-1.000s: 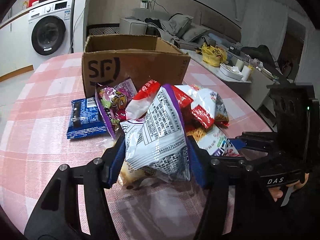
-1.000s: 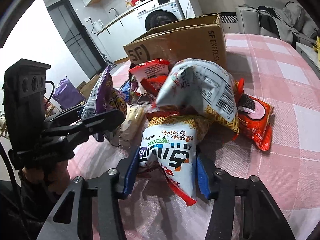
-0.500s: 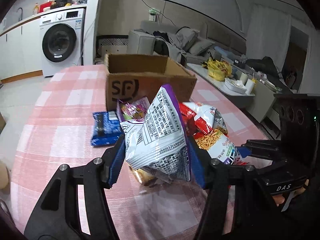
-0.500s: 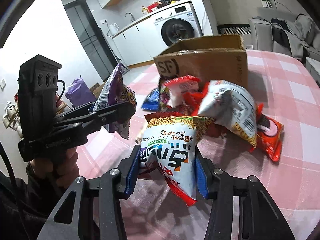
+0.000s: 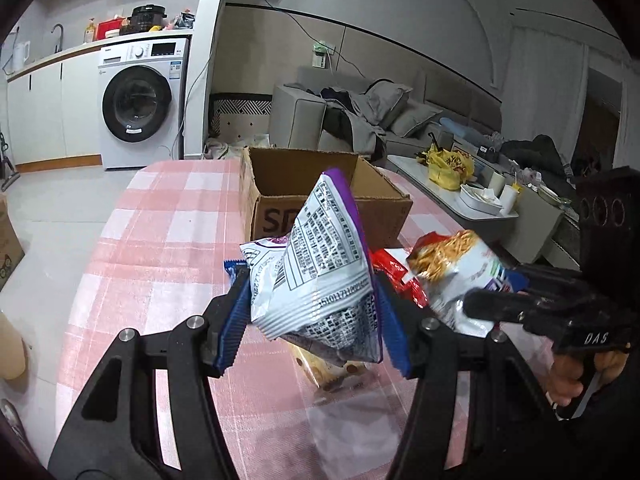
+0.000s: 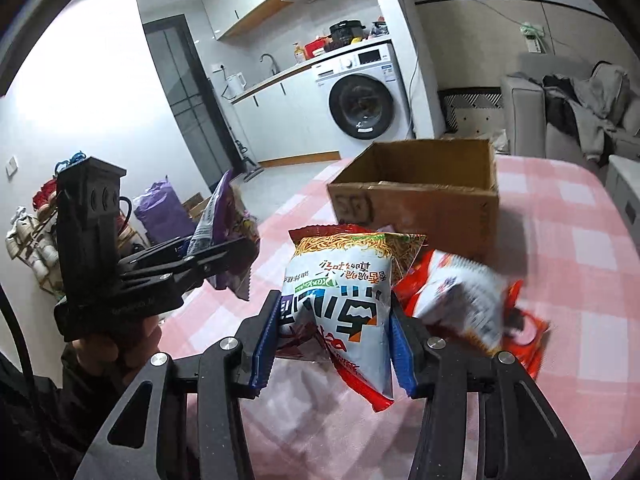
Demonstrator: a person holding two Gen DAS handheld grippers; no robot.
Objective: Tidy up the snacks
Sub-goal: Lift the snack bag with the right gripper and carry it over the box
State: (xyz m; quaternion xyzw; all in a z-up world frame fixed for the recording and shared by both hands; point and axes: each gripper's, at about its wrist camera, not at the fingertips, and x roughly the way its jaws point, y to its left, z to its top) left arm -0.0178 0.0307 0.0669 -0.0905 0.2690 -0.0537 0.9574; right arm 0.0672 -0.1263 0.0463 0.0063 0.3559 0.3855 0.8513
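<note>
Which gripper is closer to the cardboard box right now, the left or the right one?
Roughly level, perhaps the left. The left gripper, holding the purple bag, and the right gripper, holding the noodle-snack bag, both hang short of the cardboard box.

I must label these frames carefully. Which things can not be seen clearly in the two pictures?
- Cardboard box floor: left wrist view, hidden by its front wall and the purple bag.
- Clear packet: left wrist view, mostly under that bag.
- White-red bag: right wrist view, motion-blurred, print unreadable.
- Box logo: both views, partly covered or blurred.
</note>
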